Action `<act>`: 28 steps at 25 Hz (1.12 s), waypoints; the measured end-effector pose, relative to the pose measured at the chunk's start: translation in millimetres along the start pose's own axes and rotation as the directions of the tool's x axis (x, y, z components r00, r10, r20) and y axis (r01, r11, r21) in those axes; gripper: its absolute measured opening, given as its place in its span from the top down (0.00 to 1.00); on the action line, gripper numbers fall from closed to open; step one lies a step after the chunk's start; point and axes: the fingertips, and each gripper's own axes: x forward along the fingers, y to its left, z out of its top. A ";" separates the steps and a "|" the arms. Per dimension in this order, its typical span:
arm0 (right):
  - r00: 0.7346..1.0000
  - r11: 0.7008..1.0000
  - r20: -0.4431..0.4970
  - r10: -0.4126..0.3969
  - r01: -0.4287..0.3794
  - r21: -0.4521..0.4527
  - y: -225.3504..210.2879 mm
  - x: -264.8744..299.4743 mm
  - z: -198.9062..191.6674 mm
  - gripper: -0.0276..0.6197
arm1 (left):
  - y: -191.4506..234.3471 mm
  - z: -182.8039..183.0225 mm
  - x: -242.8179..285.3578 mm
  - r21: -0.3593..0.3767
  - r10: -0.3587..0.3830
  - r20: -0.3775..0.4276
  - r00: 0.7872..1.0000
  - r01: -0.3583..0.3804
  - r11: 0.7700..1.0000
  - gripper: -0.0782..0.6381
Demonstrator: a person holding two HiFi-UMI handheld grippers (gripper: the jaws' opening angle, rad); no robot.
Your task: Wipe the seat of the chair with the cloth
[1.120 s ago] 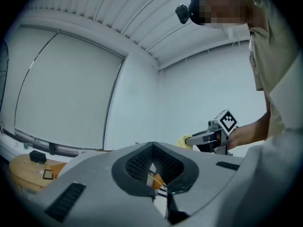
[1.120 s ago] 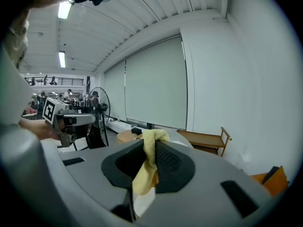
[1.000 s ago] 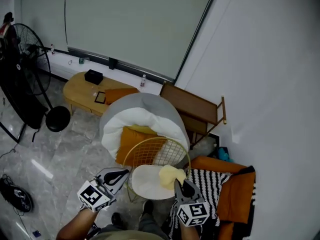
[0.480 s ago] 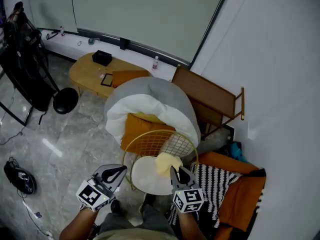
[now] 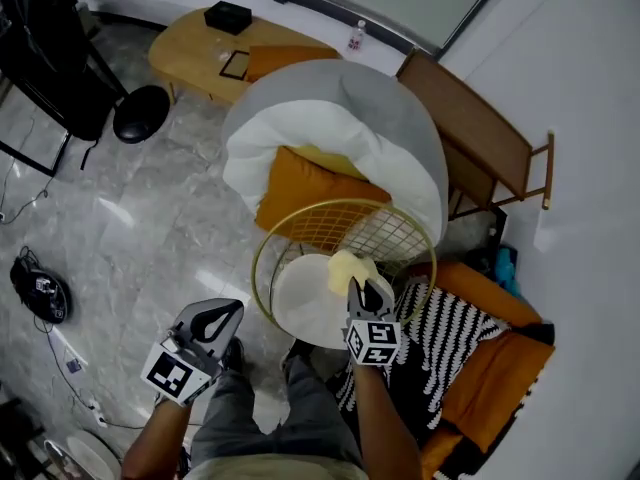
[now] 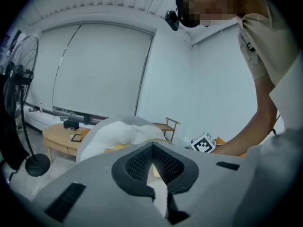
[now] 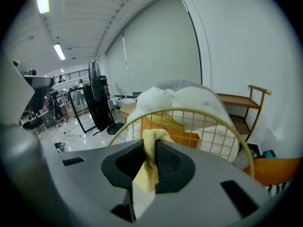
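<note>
Looking steeply down in the head view: the person's legs [image 5: 265, 413] stand at 6 o'clock of the chair [image 5: 262, 258], toes close to its front edge.

Right gripper [image 5: 366, 288] [image 7: 154, 148]: jaws clenched on the yellow cloth [image 5: 345, 266] [image 7: 147, 171]. A fold bunches above the pads and a flap hangs below. The cloth sits at the 2 o'clock edge of the round white seat [image 5: 298, 306], close under the gold wire backrest [image 5: 345, 230]. Cannot tell whether the cloth presses on the seat.

Left gripper [image 5: 232, 310] [image 6: 152, 148]: jaws closed tip to tip, nothing between them. It hangs off the seat at 8 o'clock, over the floor.

Edges:
- The seat's front and left rim, 6 to 10 o'clock, is bare and uncovered.
- The wire backrest closes the arc from 10 through 12 to 3 o'clock.
- A black-and-white striped textile [image 5: 445, 328] lies just beside the seat at 4 o'clock, with an orange cushion [image 5: 500, 378] beyond it against the white wall [image 5: 600, 118].

Open room: grey marble floor [image 5: 130, 228] from 7 to 10 o'clock.

Farther out:
- At 12 o'clock, a grey-and-white bean bag [image 5: 340, 118] holds an orange pillow [image 5: 300, 193] just behind the backrest.
- At 1 o'clock, a wooden rack [image 5: 480, 138].
- At 11 o'clock, an oval wooden table [image 5: 190, 58] with a black box [image 5: 227, 15] on it.
- At 10 o'clock, a fan base [image 5: 140, 113].
</note>
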 end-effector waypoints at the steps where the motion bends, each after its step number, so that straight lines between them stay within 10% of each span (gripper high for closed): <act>1: 1.000 1.000 -0.015 0.003 -0.003 0.005 1.1 13.1 -14.7 0.86 | 6.6 -10.6 0.4 -0.007 0.014 -0.008 1.000 -0.014 1.000 0.87; 11: 0.973 0.996 -0.211 0.090 -0.084 0.035 42.1 107.8 -182.2 0.86 | 41.7 -123.7 -18.1 -0.045 0.087 -0.139 0.986 -0.094 0.995 0.87; 19: 0.948 0.977 -0.245 0.204 -0.211 -0.003 93.7 153.4 -223.4 0.86 | 53.9 -162.3 -15.5 -0.047 0.088 -0.212 0.973 -0.100 0.994 0.87; 28: 0.942 0.999 -0.335 -0.028 0.032 0.006 -59.8 110.9 -260.2 0.86 | 31.0 -159.0 24.9 -0.028 0.020 -0.234 0.972 -0.027 0.999 0.87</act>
